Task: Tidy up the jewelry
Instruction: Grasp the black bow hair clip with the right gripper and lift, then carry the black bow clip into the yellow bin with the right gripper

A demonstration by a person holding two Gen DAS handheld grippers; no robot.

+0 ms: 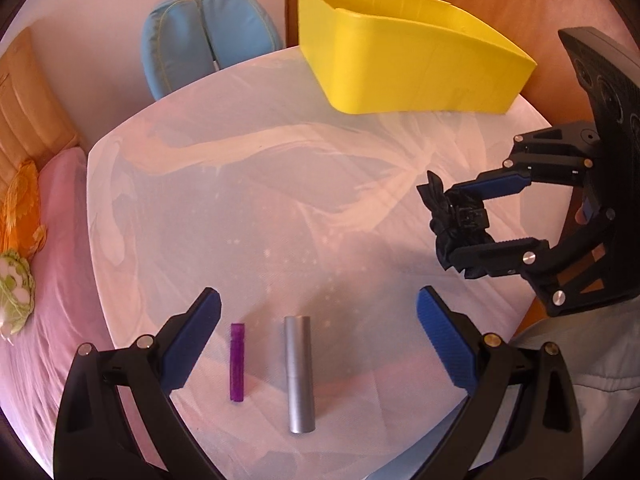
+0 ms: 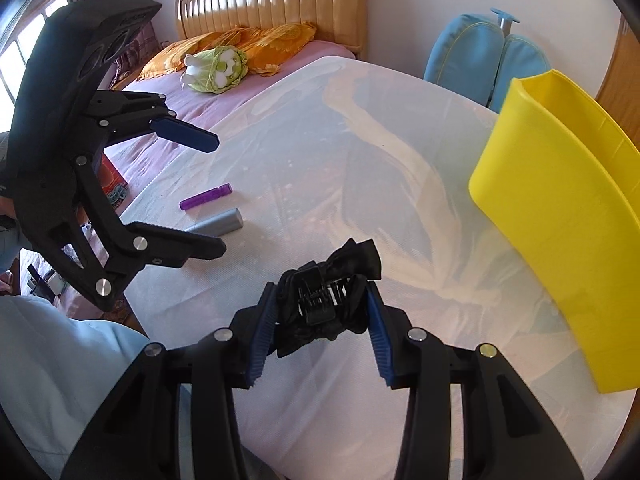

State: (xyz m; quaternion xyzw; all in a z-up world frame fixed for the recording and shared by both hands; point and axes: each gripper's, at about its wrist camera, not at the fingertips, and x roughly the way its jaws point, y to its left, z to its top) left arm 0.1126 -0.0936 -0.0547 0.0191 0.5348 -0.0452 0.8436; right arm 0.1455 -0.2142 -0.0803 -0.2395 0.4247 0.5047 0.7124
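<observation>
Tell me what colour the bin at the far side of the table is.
Bright yellow bin, plain, without any pattern; it shows best in the left wrist view.

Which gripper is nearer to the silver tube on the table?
Left. The left gripper hangs open just above the silver tube; the right gripper is farther off, shut on a black hair clip.

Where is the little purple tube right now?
In the left wrist view, the purple tube lies on the white table, just left of the silver tube.
</observation>
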